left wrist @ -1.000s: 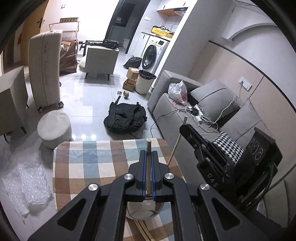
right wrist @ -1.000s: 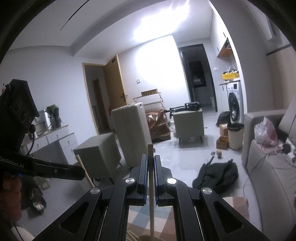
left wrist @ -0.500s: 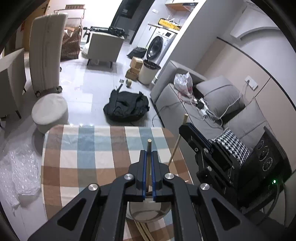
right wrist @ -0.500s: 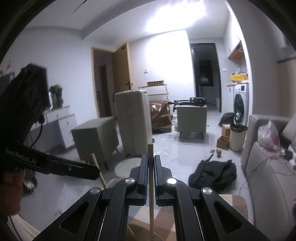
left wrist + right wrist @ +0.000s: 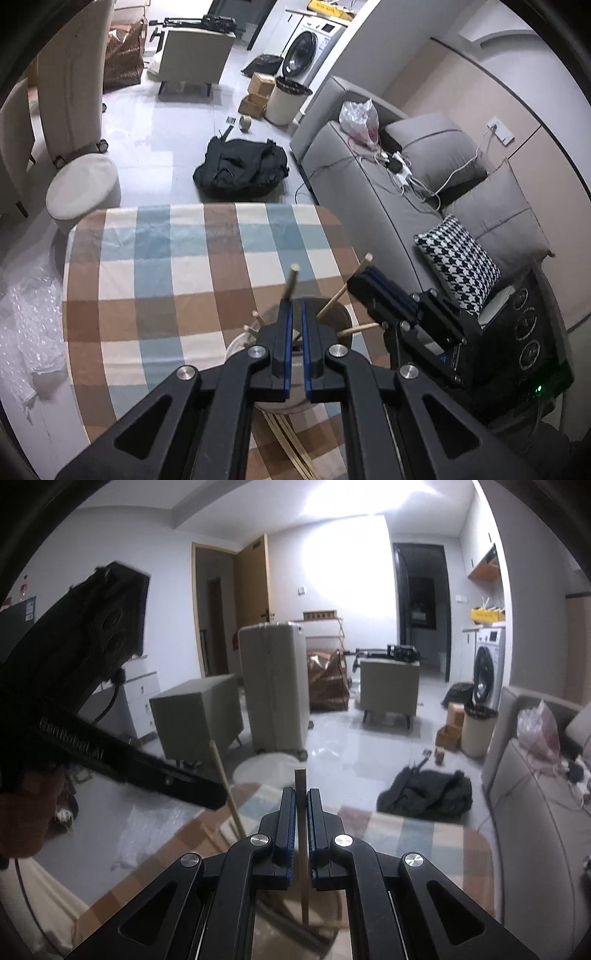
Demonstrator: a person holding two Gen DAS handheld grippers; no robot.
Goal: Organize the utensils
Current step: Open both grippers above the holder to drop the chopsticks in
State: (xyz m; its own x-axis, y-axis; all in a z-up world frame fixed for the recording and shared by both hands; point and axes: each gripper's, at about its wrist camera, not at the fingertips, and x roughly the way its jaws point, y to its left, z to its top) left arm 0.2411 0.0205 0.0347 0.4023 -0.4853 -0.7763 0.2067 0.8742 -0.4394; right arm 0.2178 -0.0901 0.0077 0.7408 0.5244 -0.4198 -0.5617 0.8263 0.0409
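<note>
Since half a second ago the left claw [image 5: 295, 332] has parted its pads a little, and the chopstick [image 5: 290, 282] it was pinching now leans free, its lower end down in the holder [image 5: 334, 314] and its top tipped toward the far edge of the worktop [image 5: 166, 266]. Its pads stand slightly apart with nothing clearly clamped between them, and the released stick rises just beyond their tips. In the same time the left view has tilted further down over the checked cloth. The right claw [image 5: 302, 825] is clamped on a second chopstick [image 5: 301, 812], which stands upright between its pads with its top poking above them and its lower end reaching toward the holder's rim below. From the left view this stick slants out past the right claw's tip over the right edge of the worktop. The holder stands near the right edge, toward the near side, directly under both claws, with other stick ends [image 5: 255, 315] already poking out of it. More loose sticks [image 5: 291, 443] lie on the cloth at the near edge, just beside the holder. By my judgement the sorting is partway: several sticks are in, one is held ready to drop, and the loose ones remain.
</note>
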